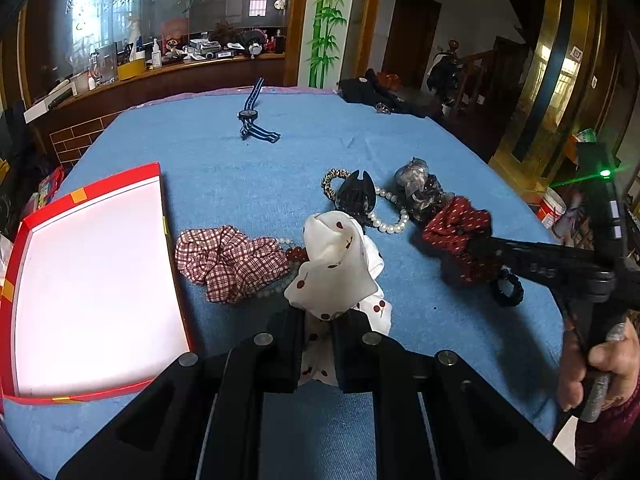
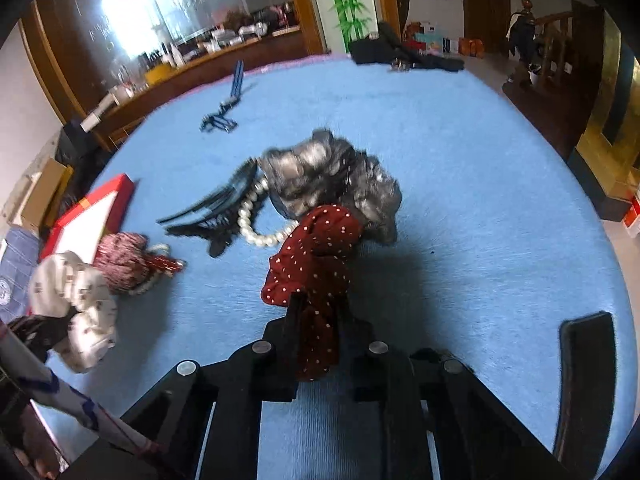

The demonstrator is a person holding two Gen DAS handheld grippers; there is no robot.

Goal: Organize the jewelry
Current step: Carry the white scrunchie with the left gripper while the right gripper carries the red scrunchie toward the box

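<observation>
While both tools work over the blue tablecloth (image 1: 224,168), the left gripper (image 1: 318,336) is clamped on a white cherry-print scrunchie (image 1: 336,264), the fabric bunched between its fingers and rising just ahead of them. Right gripper (image 2: 318,320): pinched onto a dark red dotted scrunchie (image 2: 316,256), which stands up between the fingers. Red plaid scrunchie (image 1: 228,260): on the cloth, touching the white one's left side, with beads beside it. Red box with white interior (image 1: 92,264): left of the plaid scrunchie, near the left gripper. Pearl bracelet (image 1: 390,212), black claw clip (image 1: 356,196) and grey patterned scrunchie (image 2: 332,176): clustered just beyond the red dotted scrunchie. Striped-strap watch (image 1: 252,114): far side, well apart.
</observation>
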